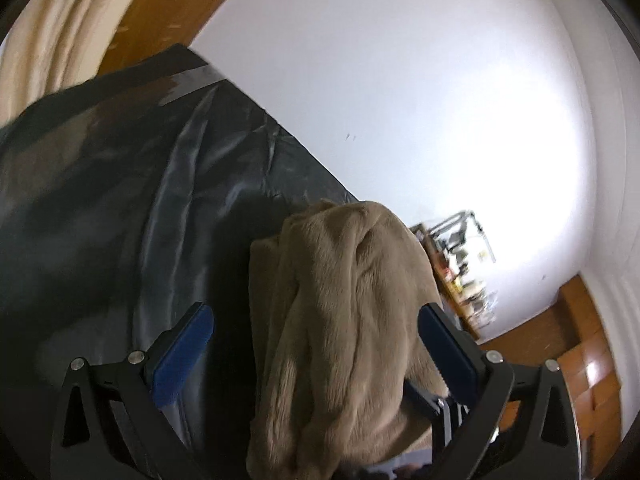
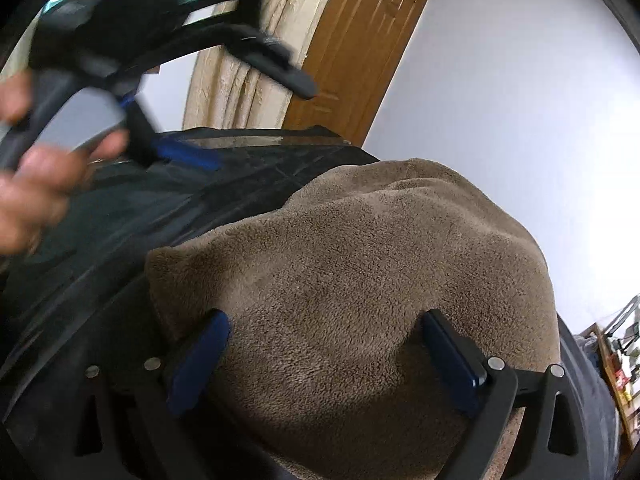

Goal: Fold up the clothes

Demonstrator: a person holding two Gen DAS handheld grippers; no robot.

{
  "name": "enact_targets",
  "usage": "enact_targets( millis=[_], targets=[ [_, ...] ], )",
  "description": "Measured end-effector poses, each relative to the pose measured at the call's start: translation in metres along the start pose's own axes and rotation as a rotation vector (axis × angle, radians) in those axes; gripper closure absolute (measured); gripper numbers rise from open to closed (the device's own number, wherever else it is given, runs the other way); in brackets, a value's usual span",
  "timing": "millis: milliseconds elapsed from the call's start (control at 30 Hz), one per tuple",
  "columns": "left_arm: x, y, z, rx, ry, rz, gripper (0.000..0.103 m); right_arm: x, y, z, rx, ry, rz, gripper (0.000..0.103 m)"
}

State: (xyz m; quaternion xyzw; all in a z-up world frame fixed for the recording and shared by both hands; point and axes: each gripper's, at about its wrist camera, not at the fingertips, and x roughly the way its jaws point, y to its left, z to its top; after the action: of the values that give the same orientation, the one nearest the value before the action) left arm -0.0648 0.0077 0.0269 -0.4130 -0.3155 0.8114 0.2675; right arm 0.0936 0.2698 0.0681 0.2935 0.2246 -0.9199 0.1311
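Noted brown fleece garment point(image 2: 352, 280) bunched on the dark sheet point(image 1: 120, 200), lying between the spread jaws of both left gripper point(image 1: 316, 344) and right gripper point(image 2: 324, 344), neither apparently pinching; risked a bunched, crooked fold if grabbed mid-pile.

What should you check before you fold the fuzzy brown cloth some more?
1. Left gripper open around the brown cloth: ok, jaws spread.
2. Right gripper open over the brown cloth: ok, jaws spread.
3. Either gripper pinching fabric: not ok, none clamped.
4. Cloth lying flat: not ok, bunched and humped.
5. Dark sheet under the cloth: ok.
6. Cloth's far edges and corners: cannot tell, hidden.
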Motion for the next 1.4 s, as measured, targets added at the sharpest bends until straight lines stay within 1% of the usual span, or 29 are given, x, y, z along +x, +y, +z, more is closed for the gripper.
enact_targets(
  millis=[100,200,233,367,467,767,867,1067,1133,1233,1300,1400],
  targets=[
    [0.035,-0.005,0.015,0.015,0.090,-0.028,0.001,-0.004,-0.001,-0.002,0.007,-0.004,0.018,0.003],
    [0.068,-0.002,0.020,0.029,0.148,0.009,0.001,-0.012,-0.005,-0.006,0.013,-0.007,0.032,0.003],
    [0.074,0.002,0.021,0.024,0.166,0.001,0.001,-0.011,-0.007,-0.005,0.014,-0.008,0.036,0.002],
    [0.086,0.017,0.020,-0.012,0.229,-0.065,0.001,-0.014,-0.007,-0.007,0.017,-0.009,0.047,0.001],
    [0.095,0.021,0.020,-0.018,0.271,-0.086,0.000,-0.017,-0.006,-0.009,0.020,-0.011,0.054,0.001],
    [0.119,0.001,0.012,0.086,0.417,-0.136,0.001,-0.025,-0.001,-0.014,0.020,-0.010,0.053,0.001],
    [0.121,-0.002,0.009,0.120,0.426,-0.147,0.001,-0.028,0.000,-0.016,0.023,-0.010,0.054,0.001],
    [0.121,-0.005,0.006,0.158,0.405,-0.147,0.001,-0.037,-0.002,-0.021,0.039,-0.024,0.074,0.001],
    [0.120,-0.006,0.005,0.167,0.405,-0.148,0.001,-0.043,-0.004,-0.023,0.043,-0.028,0.099,0.001],
    [0.117,-0.006,0.004,0.170,0.405,-0.148,0.002,-0.058,-0.016,-0.021,0.061,-0.023,0.168,0.001],
    [0.114,-0.006,0.003,0.172,0.404,-0.148,0.002,-0.071,-0.032,-0.020,0.107,-0.038,0.203,0.001],
    [0.112,-0.006,0.002,0.178,0.401,-0.148,0.002,-0.085,-0.069,-0.018,0.243,-0.094,0.184,0.001]
  ],
)
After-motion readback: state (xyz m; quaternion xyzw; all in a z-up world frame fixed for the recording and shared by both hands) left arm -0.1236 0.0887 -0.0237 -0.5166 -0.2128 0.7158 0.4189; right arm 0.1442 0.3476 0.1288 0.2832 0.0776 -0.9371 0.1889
